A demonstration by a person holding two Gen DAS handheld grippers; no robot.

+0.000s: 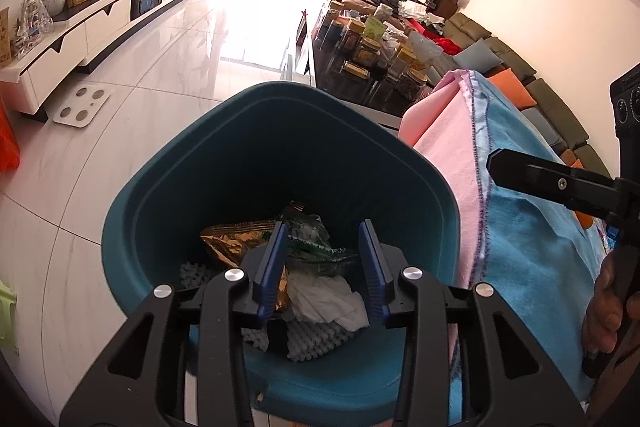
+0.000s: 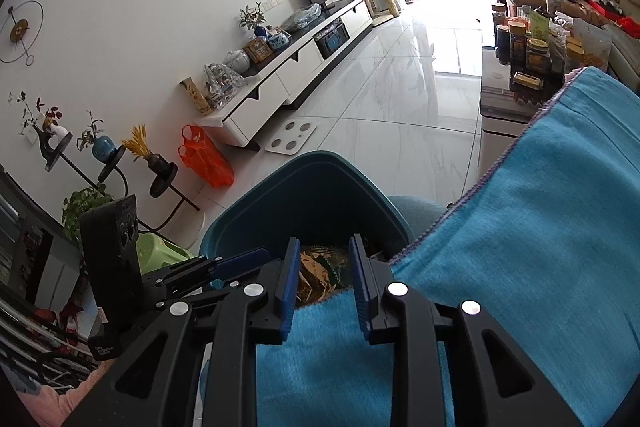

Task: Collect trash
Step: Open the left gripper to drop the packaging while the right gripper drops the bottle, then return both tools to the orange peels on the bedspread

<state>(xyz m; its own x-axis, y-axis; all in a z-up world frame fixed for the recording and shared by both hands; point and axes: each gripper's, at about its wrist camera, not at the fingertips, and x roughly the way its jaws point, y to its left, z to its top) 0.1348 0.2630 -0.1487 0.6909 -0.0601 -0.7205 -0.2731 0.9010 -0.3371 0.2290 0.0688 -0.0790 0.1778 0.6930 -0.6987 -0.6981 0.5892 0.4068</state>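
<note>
A teal trash bin [image 1: 224, 187] stands on the floor beside a surface draped in blue cloth [image 1: 532, 239] and pink cloth [image 1: 444, 131]. Inside lie a gold foil wrapper [image 1: 232, 241], a green wrapper [image 1: 310, 235], crumpled white tissue [image 1: 326, 301] and white foam netting [image 1: 312, 341]. My left gripper [image 1: 326, 247] is open and empty over the bin's mouth. My right gripper [image 2: 324, 267] is open and empty above the blue cloth [image 2: 520, 247] at the edge of the bin [image 2: 312, 195]. The right gripper also shows in the left wrist view [image 1: 496, 163].
A white TV cabinet [image 1: 96, 23] runs along the left wall, with a white scale [image 1: 82, 105] on the tiled floor. A table crowded with jars [image 1: 372, 59] and a sofa [image 1: 540, 99] lie beyond the bin. An orange bag [image 2: 204, 157] and plant stands [image 2: 108, 155] sit by the wall.
</note>
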